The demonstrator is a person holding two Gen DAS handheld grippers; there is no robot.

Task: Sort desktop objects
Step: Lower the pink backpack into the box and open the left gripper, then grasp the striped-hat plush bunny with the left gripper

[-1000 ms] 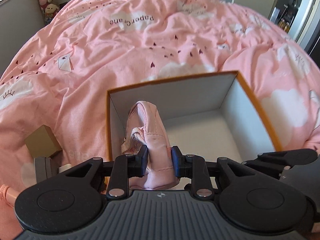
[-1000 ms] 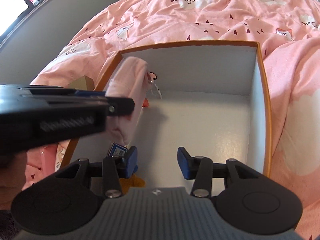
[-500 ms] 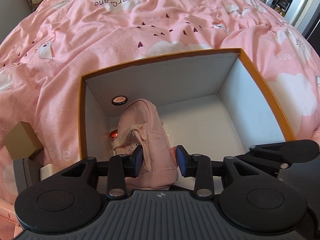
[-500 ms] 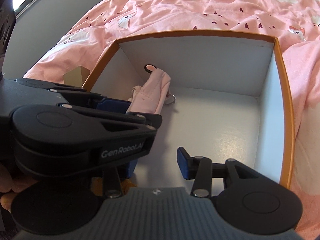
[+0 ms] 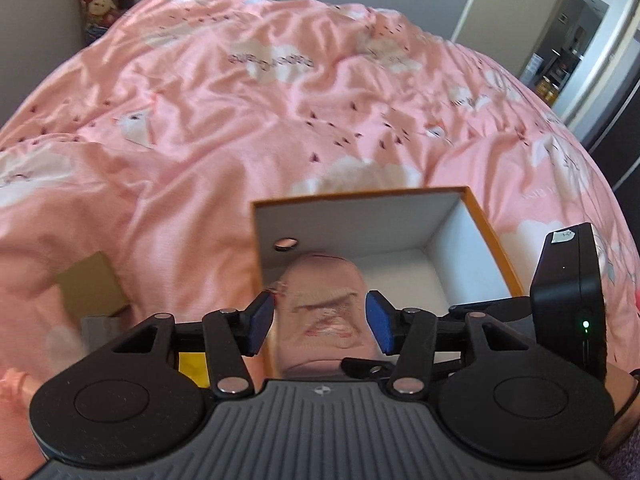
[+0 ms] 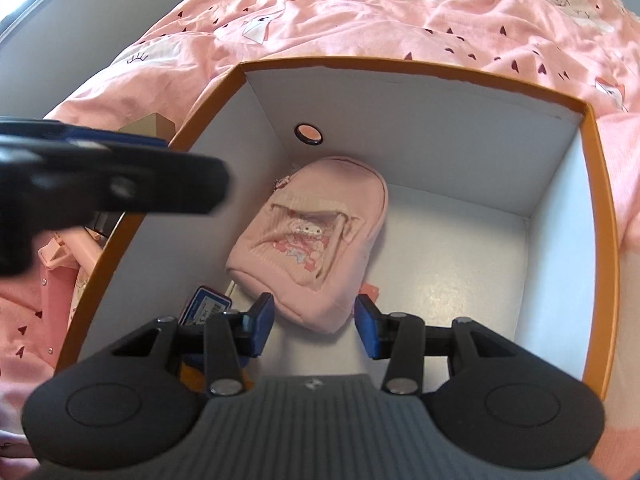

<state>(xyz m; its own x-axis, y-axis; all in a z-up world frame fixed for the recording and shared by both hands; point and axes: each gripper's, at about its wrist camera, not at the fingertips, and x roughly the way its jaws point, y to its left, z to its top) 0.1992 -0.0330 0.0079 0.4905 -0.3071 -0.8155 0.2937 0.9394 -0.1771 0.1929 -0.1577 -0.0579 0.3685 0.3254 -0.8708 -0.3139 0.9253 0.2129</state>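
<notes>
A small pink backpack-shaped pouch [image 6: 310,236] lies flat on the white floor of an orange-rimmed box [image 6: 592,184], near its left wall. It also shows in the left wrist view [image 5: 322,312], inside the box [image 5: 496,248]. My left gripper [image 5: 322,326] is open and empty above the pouch, apart from it; it appears blurred at the left of the right wrist view [image 6: 120,184]. My right gripper [image 6: 314,328] is open and empty over the box's near part, just in front of the pouch.
A blue card [image 6: 204,306] and orange bits lie in the box's near left corner. A small brown box [image 5: 90,286] and pink items [image 6: 60,256] sit on the pink duvet [image 5: 280,100] left of the box. A doorway [image 5: 560,40] is at the far right.
My left gripper opened and let go of the pink pouch, which now lies flat in the box. The left gripper rose and drew back. The right gripper stayed open over the box.
</notes>
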